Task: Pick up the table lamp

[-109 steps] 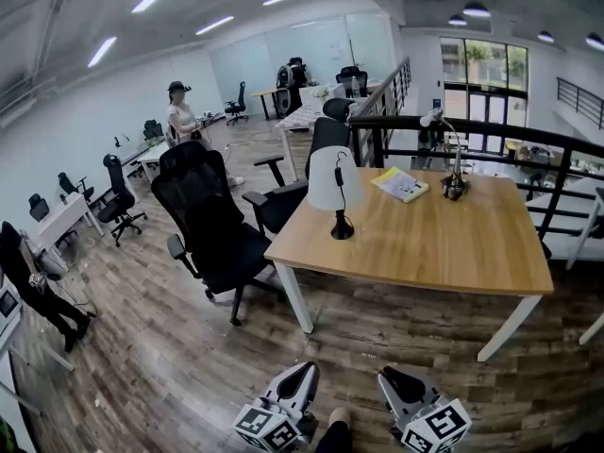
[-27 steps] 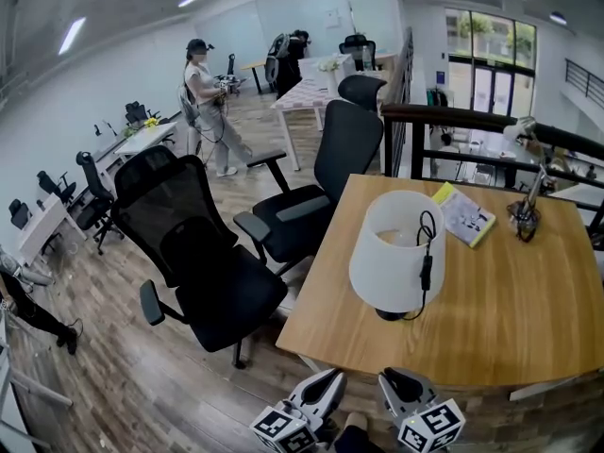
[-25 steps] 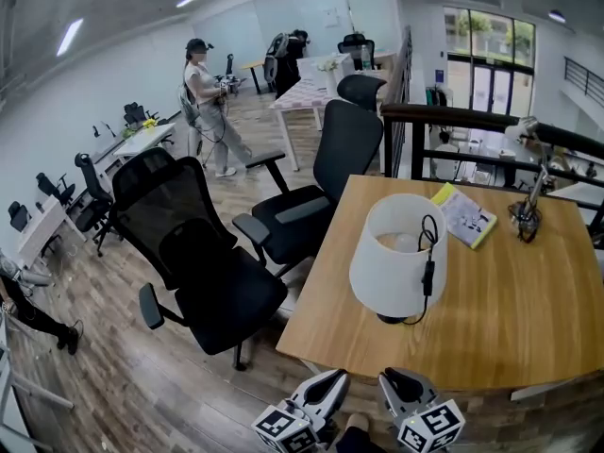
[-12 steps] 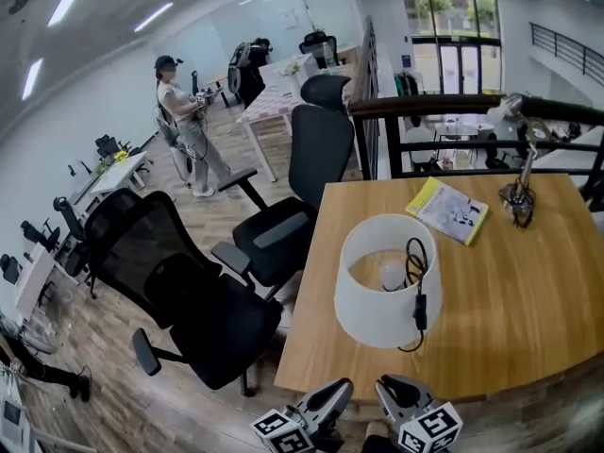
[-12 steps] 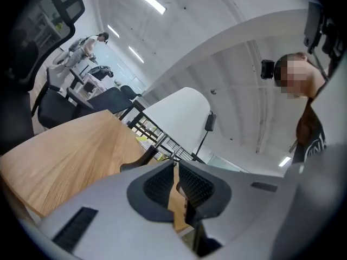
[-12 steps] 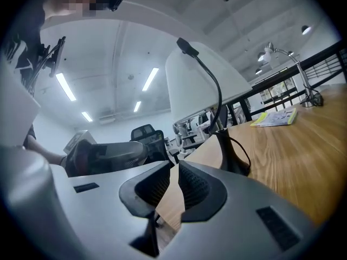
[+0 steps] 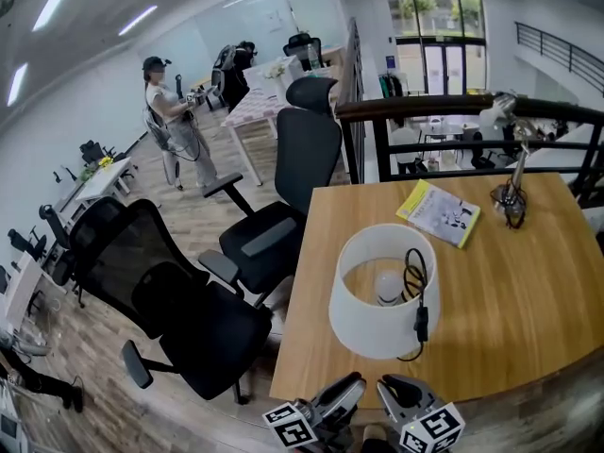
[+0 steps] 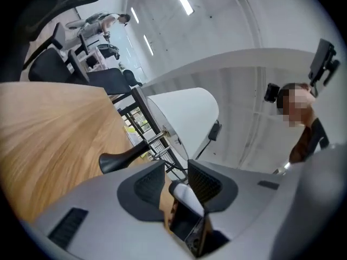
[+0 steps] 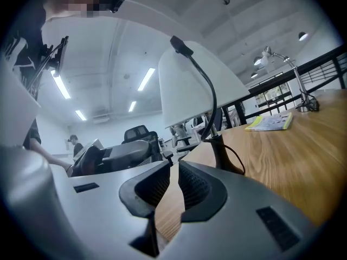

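The table lamp [image 7: 366, 321] stands near the front edge of the wooden table [image 7: 514, 291]. It has a white drum shade, a bulb [image 7: 389, 287] inside and a black cord with a switch [image 7: 420, 325] over the rim. Both grippers are low at the table's near edge, short of the lamp. In the left gripper view the shade [image 8: 184, 112] and dark base [image 8: 116, 160] lie ahead of my left gripper [image 8: 176, 175], whose jaws are opening with nothing gripped. My right gripper [image 9: 174, 169] is shut on nothing, pointing at the lamp's stem [image 9: 222, 148].
A yellow booklet [image 7: 439, 213] and a small silver desk lamp [image 7: 510, 192] sit at the table's far side, before a black railing [image 7: 444, 107]. Two black office chairs [image 7: 189, 300] [image 7: 283, 187] stand left of the table. A person [image 7: 165, 111] stands far off.
The view has closed in on the table, so the lamp now sits nearer and lower in frame. Both grippers have come up to the table's near edge. The left gripper's marker cube has turned.
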A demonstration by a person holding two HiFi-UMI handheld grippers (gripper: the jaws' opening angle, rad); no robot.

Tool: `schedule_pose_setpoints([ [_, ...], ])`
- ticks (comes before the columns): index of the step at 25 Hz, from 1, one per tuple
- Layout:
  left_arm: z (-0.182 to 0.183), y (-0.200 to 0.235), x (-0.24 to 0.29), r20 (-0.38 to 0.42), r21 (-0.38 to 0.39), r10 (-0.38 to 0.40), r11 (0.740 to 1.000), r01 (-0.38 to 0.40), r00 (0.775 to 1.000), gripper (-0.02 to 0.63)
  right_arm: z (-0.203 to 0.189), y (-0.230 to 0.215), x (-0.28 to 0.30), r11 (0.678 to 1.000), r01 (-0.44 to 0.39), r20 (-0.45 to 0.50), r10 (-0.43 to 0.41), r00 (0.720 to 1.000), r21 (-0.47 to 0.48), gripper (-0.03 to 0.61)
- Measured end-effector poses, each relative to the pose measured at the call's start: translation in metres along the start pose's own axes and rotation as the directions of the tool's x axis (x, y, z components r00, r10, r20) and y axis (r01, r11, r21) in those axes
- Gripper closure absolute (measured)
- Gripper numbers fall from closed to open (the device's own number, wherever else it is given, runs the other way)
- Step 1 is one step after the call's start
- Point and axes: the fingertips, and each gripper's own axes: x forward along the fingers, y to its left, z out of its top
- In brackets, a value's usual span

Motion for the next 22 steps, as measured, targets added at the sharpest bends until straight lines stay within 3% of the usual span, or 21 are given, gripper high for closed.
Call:
schedule_pose_setpoints([
  [5, 0.009, 0.001, 0.016, 0.034, -0.072, -0.162, 0.984, 0.164, 0.986, 0.468, -0.007, -0.009, -0.005, 0.998, 0.069, -0.010, -0.069, 0.998, 0.012, 0.515],
  [10, 0.019, -0.005, 0.025, 0.020, -0.107, -0.323, 0.940, 0.323, 0.946, 0.457, -0.021, -0.011, -0.011, 0.986, 0.161, -0.036, -0.160, 0.987, 0.043, 0.515],
  [16, 0.034, 0.001, 0.032, 0.019, -0.126, -0.411, 0.903, 0.410, 0.911, 0.457, -0.030, -0.011, -0.009, 0.970, 0.234, -0.055, -0.231, 0.971, 0.066, 0.515],
  [19, 0.040, -0.002, 0.035, 0.017, -0.138, -0.466, 0.875, 0.464, 0.884, 0.457, -0.036, -0.006, -0.008, 0.962, 0.262, -0.060, -0.258, 0.964, 0.081, 0.515],
  [22, 0.043, -0.013, 0.040, 0.011, -0.141, -0.539, 0.833, 0.535, 0.842, 0.457, -0.041, -0.005, -0.008, 0.952, 0.290, -0.062, -0.285, 0.957, 0.097, 0.515],
])
